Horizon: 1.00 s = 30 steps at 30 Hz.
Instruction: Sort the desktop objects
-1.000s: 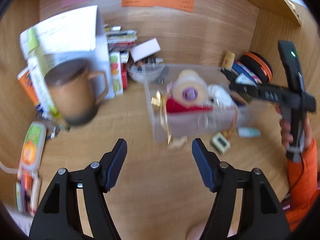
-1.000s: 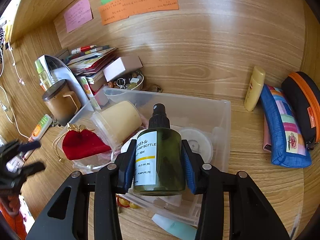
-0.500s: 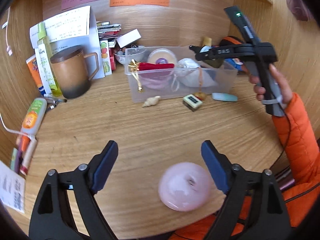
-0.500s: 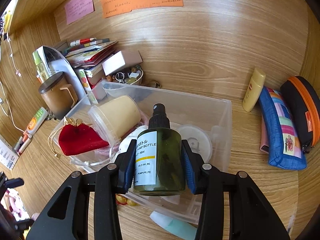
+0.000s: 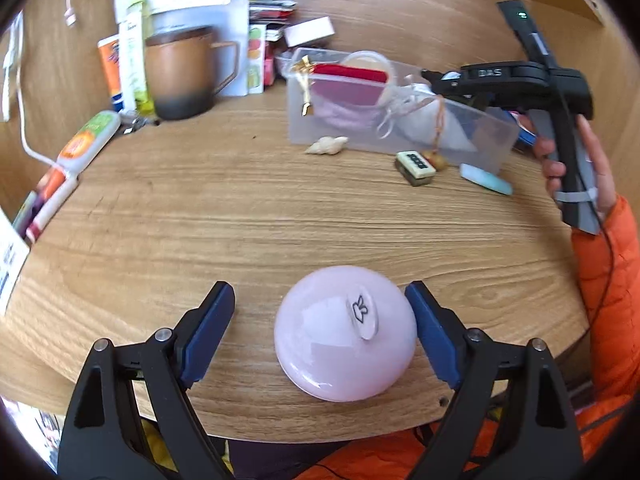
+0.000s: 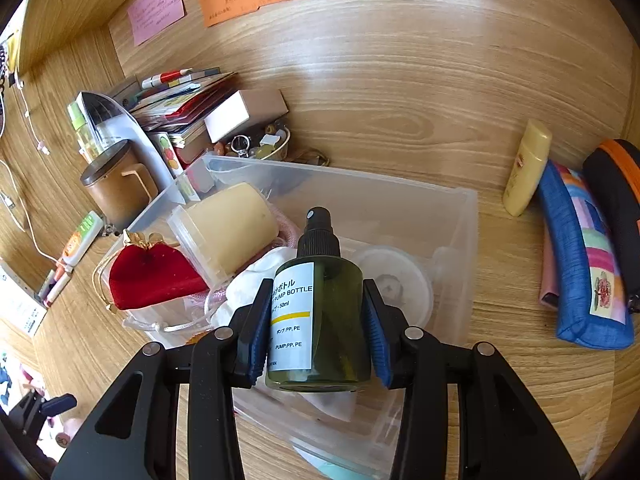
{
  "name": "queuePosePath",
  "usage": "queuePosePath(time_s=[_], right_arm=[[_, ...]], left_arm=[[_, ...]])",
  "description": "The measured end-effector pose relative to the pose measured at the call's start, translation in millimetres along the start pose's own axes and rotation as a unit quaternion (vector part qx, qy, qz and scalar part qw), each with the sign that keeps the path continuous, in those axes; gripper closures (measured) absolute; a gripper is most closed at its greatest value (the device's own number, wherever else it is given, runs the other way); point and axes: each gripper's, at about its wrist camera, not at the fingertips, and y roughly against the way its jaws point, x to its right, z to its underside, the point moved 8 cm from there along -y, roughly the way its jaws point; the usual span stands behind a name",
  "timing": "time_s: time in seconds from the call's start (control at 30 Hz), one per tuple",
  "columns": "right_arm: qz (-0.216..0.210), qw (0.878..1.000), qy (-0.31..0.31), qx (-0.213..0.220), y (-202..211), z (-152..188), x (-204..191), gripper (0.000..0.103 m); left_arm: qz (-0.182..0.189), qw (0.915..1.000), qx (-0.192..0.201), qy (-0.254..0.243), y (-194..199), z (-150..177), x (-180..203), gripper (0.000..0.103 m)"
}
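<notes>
The left gripper (image 5: pixel 320 320) hung over the near edge of the desk (image 5: pixel 240 216), its jaws wide after closing in a little. A round pink dish (image 5: pixel 346 334) lay on the wood between the blue pads (image 5: pixel 208 332); the right pad stood just beside its rim, the left one apart from it, and whether the right pad touched could not be told.

The right gripper (image 6: pixel 316 320) had its jaws narrow, clamped on a dark green pump bottle (image 6: pixel 320 320) with a white label, held upright over the near side of a clear plastic box (image 6: pixel 460 216). That box sat toward the back of the desk and held a red velvet pouch (image 6: pixel 152 280), a cream-coloured tub (image 6: pixel 232 232) lying on its side and a white lid (image 6: pixel 392 280).

In front of the box, on the desk, lay a shell (image 5: pixel 328 145), a small tile (image 5: pixel 416 162) and a pale blue tube (image 5: pixel 486 178). A brown mug (image 5: pixel 180 76) stood at the back left. A hand (image 5: pixel 576 160) from an orange sleeve (image 5: pixel 608 280) held the right gripper.
</notes>
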Motion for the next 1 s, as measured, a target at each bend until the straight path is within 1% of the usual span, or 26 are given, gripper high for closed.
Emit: queuePosePath(time_s=[0.07, 0.13, 0.17, 0.2, 0.27, 0.33, 0.4, 0.53, 0.6, 0.67, 0.73, 0.8, 0.87, 1.0], right_arm=[[-0.01, 1.0, -0.004, 0.001, 0.2, 0.7, 0.2, 0.065], [-0.01, 1.0, -0.003, 0.005, 1.3, 0.9, 0.2, 0.065], [-0.007, 1.0, 0.0, 0.007, 1.7, 1.0, -0.8, 0.065], [-0.005, 1.0, 0.003, 0.01, 2.2, 1.3, -1.8, 0.065], [-0.003, 1.0, 0.007, 0.01, 1.8, 1.9, -2.7, 0.065], [0.008, 1.0, 0.013, 0.011, 0.3, 2.6, -2.8, 0.065], [0.015, 1.0, 0.019, 0.012, -0.5, 2.9, -3.3, 0.065], [0.023, 0.999, 0.026, 0.014, -2.4, 2.5, -4.0, 0.065], [0.031, 0.999, 0.03, 0.016, -4.2, 2.3, -3.9, 0.061], [0.042, 0.998, 0.032, 0.017, -5.6, 2.7, -2.5, 0.053], [0.05, 0.998, 0.035, 0.019, -5.3, 2.5, -1.3, 0.05], [0.057, 0.997, 0.036, 0.024, -3.2, 0.7, -0.1, 0.046], [0.063, 0.997, 0.034, 0.031, -0.1, -1.0, 1.6, 0.038], [0.068, 0.996, 0.032, 0.043, 9.4, -4.9, 4.0, 0.029]], left_arm=[[-0.012, 0.9999, 0.0, -0.002, -2.5, 2.9, 0.4, 0.026], [-0.04, 0.9991, 0.008, -0.012, -3.1, 3.9, 0.4, 0.031], [-0.051, 0.9985, 0.01, -0.014, -3.9, 3.4, -0.2, 0.037], [-0.062, 0.9979, 0.014, -0.013, -4.2, 3.0, -2.1, 0.041], [-0.07, 0.9972, 0.023, 0.005, -4.1, 0.5, -9.1, 0.041], [-0.102, 0.9936, 0.033, 0.035, -5.0, -2.8, -20.7, 0.041], [-0.108, 0.992, 0.036, 0.055, -5.3, -5.7, -27.3, 0.041], [-0.104, 0.9916, 0.03, 0.071, -11.2, -15.9, -35.3, 0.041], [-0.085, 0.9924, 0.032, 0.083, -12.9, -25.4, -39.4, 0.041], [-0.068, 0.993, 0.035, 0.09, -13.2, -36.1, -42.9, 0.041], [-0.045, 0.9936, 0.041, 0.095, -11.3, -50.9, -43.7, 0.041], [-0.033, 0.9941, 0.05, 0.091, -8.4, -69.8, -44.8, 0.041], [-0.028, 0.9946, 0.06, 0.08, -5.4, -89.2, -45.6, 0.041], [-0.012, 0.9959, 0.073, 0.052, -4.0, -133.0, -43.0, 0.041]])
